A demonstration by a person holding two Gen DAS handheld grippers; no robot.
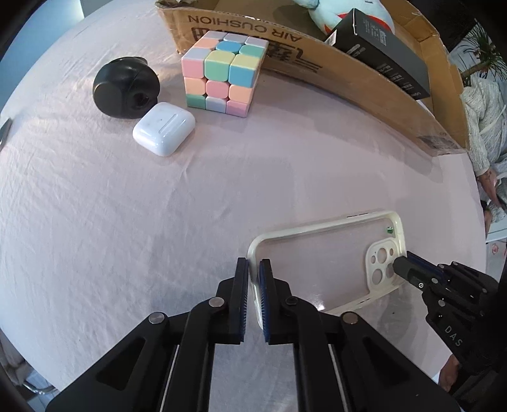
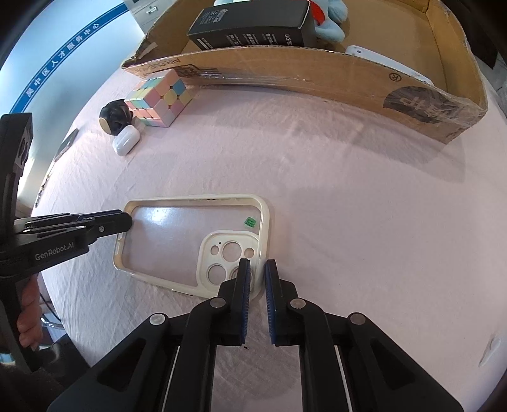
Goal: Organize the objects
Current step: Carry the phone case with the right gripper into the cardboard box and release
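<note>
A clear phone case with a cream rim (image 1: 326,263) (image 2: 190,241) lies on the pink tablecloth. My left gripper (image 1: 253,264) is shut on the rim of its plain short end. My right gripper (image 2: 257,264) is shut on the rim at the camera-cutout end; it shows at the right of the left wrist view (image 1: 402,260). The left gripper shows at the left of the right wrist view (image 2: 126,222). A pastel puzzle cube (image 1: 223,73) (image 2: 160,96), a white earbud case (image 1: 164,128) (image 2: 125,142) and a round black object (image 1: 125,87) (image 2: 114,119) sit further off.
An open cardboard box (image 1: 348,79) (image 2: 317,79) stands at the back, holding a black carton (image 1: 383,52) (image 2: 253,27), a blue plush toy (image 2: 329,19) and a white object (image 2: 386,65). A person in a grey sweater (image 1: 484,120) is at the right.
</note>
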